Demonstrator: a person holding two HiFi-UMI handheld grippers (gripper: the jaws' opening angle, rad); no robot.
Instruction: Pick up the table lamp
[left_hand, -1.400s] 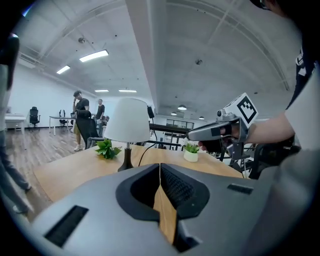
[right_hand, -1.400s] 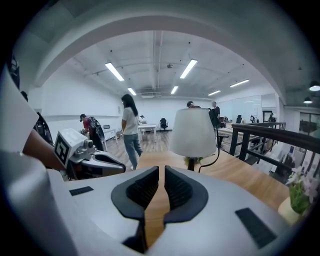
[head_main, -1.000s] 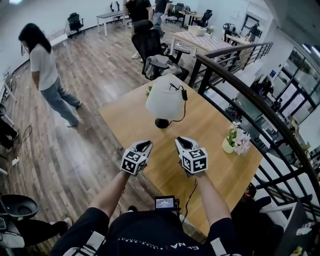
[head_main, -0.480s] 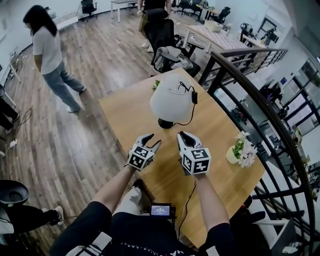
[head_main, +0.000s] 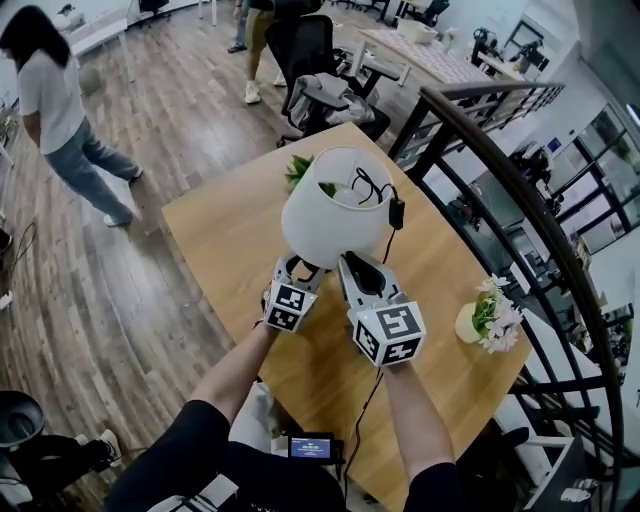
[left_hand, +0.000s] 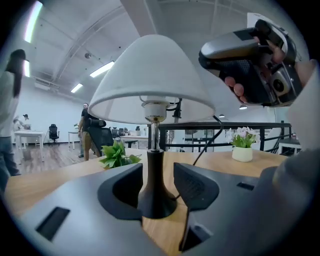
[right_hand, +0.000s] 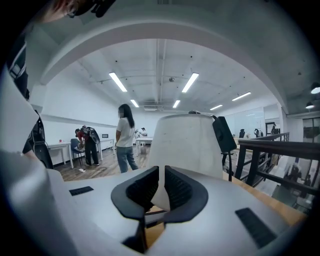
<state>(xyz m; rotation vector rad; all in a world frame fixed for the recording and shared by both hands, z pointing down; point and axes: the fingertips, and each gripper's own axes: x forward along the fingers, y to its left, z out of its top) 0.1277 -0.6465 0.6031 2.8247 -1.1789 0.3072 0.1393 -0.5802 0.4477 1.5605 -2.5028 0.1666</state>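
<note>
Upright on the wooden surface (head_main: 220, 230), the white-shaded, black-based table lamp (head_main: 332, 208) has its stem between the left tool's (left_hand: 157, 176) just-opened, non-touching jaws; the right tool (right_hand: 161, 186), nearly closed and seemingly empty, sits just beside the shade.

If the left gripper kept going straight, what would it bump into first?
Probably the table lamp: its black stem stands between the jaws of the left gripper, which have just been opening.

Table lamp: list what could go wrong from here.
On the left gripper, the jaws have just been opening and straddle the stem of the table lamp without pressing; lifting now could tip it.
The right gripper, jaws nearly together, is close to the shade; a nudge could tilt it.
The cord hangs loose by the stem and might snag.
</note>
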